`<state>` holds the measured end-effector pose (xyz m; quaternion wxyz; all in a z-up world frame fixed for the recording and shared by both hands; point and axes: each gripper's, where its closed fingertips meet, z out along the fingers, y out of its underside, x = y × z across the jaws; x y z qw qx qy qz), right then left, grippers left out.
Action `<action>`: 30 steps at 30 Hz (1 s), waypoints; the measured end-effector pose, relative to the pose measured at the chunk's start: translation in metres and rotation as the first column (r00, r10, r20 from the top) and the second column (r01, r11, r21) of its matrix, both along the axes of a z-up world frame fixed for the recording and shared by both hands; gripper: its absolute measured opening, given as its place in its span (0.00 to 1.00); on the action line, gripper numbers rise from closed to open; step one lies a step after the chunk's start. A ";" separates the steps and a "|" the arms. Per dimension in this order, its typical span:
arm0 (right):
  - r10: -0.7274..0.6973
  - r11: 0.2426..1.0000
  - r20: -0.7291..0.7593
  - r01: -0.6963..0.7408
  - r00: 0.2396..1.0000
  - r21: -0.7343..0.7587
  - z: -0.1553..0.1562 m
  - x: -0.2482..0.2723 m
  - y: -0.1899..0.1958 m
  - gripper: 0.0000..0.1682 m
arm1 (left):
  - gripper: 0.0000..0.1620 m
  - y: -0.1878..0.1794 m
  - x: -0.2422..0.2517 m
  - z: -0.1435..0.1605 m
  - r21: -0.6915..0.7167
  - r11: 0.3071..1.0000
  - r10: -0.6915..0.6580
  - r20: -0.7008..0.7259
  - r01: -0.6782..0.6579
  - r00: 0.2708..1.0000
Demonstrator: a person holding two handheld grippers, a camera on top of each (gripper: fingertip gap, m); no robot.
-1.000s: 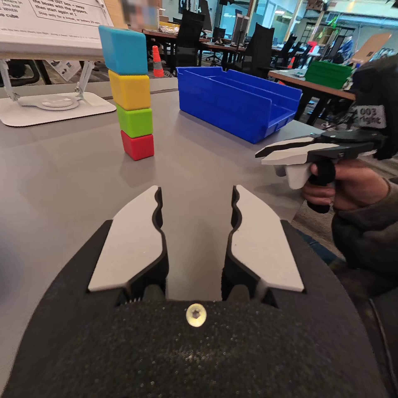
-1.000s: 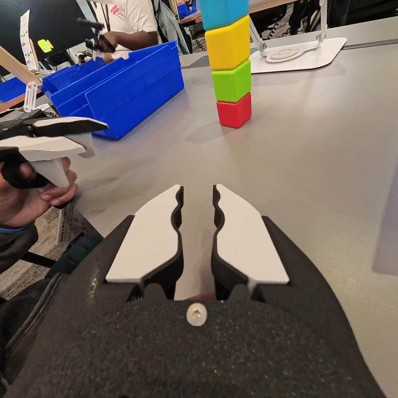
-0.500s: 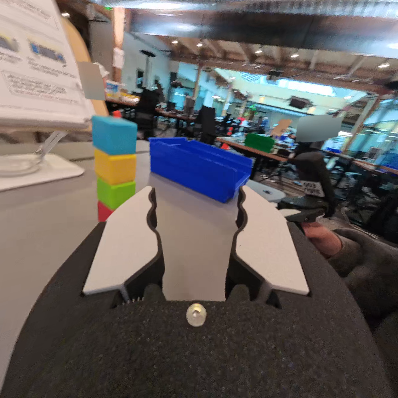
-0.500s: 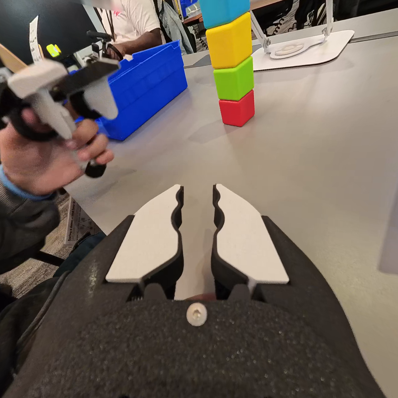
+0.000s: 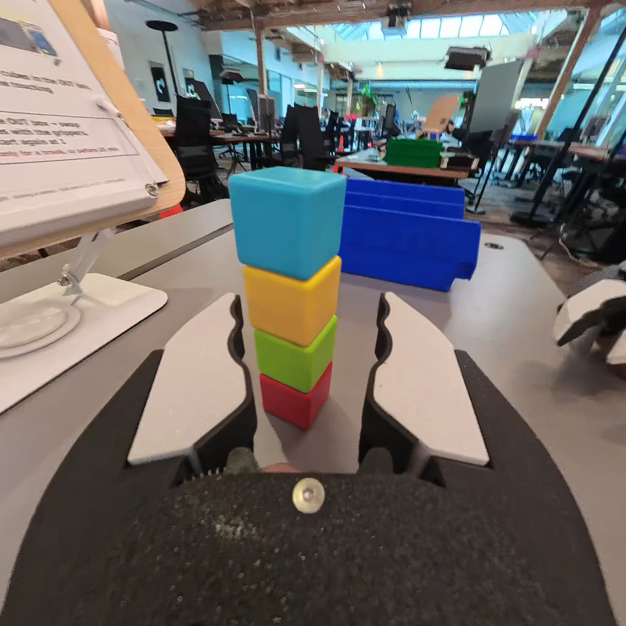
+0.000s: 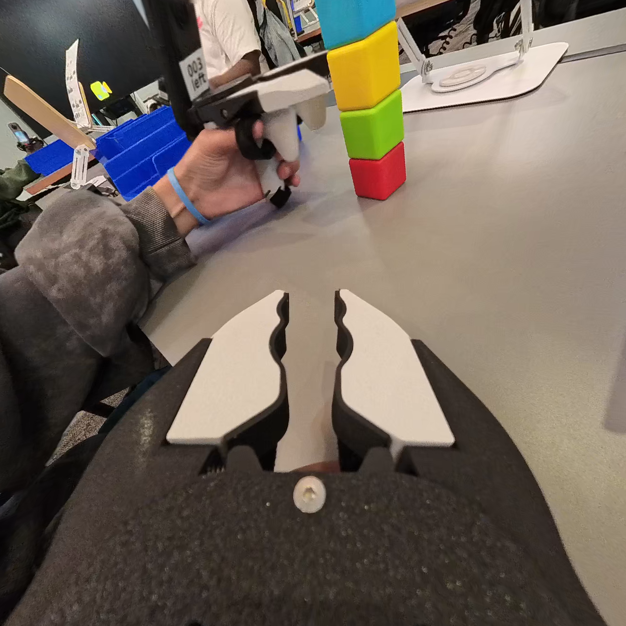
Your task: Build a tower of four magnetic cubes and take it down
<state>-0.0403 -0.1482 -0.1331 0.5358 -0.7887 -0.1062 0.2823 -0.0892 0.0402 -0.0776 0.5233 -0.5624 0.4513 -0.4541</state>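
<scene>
A tower of four cubes stands on the grey table (image 5: 508, 338): blue cube (image 5: 288, 220) on top, then yellow cube (image 5: 291, 301), green cube (image 5: 294, 355) and red cube (image 5: 293, 396) at the bottom. My left gripper (image 5: 308, 298) is open and empty, and the tower shows in the gap just ahead of its fingers. In the right wrist view the left gripper (image 6: 271, 98) is level with the yellow cube (image 6: 364, 64), its tips close beside it. My right gripper (image 6: 311, 294) is narrowly open and empty, low over the table, well short of the red cube (image 6: 377, 171).
A blue bin (image 5: 406, 237) stands behind the tower, to its right. A document stand with a white base (image 5: 84, 305) is at the left. A hand and grey sleeve (image 6: 101, 237) reach in over the table edge. The right gripper (image 5: 592, 325) shows blurred at the right.
My left gripper has swung left and moved forward, up to the tower, which now shows between its fingers. The right gripper has barely moved. The tower is unchanged.
</scene>
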 end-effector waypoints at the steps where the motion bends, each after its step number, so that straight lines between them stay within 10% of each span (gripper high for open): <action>1: 0.001 1.000 0.000 -0.001 1.000 -0.001 0.000 0.000 0.000 0.15 | 0.47 0.002 0.003 -0.003 0.014 1.000 -0.015 -0.022 0.015 1.000; 26: 0.079 0.997 -0.090 -0.078 0.993 0.022 0.027 -0.005 0.018 0.18 | 0.31 -0.005 0.028 0.000 0.039 0.925 -0.379 0.025 0.378 0.925; 30: 0.227 0.965 0.240 -0.251 0.944 0.076 0.084 -0.013 0.061 0.24 | 0.31 -0.006 0.028 0.000 0.046 0.926 -0.377 0.025 0.376 0.926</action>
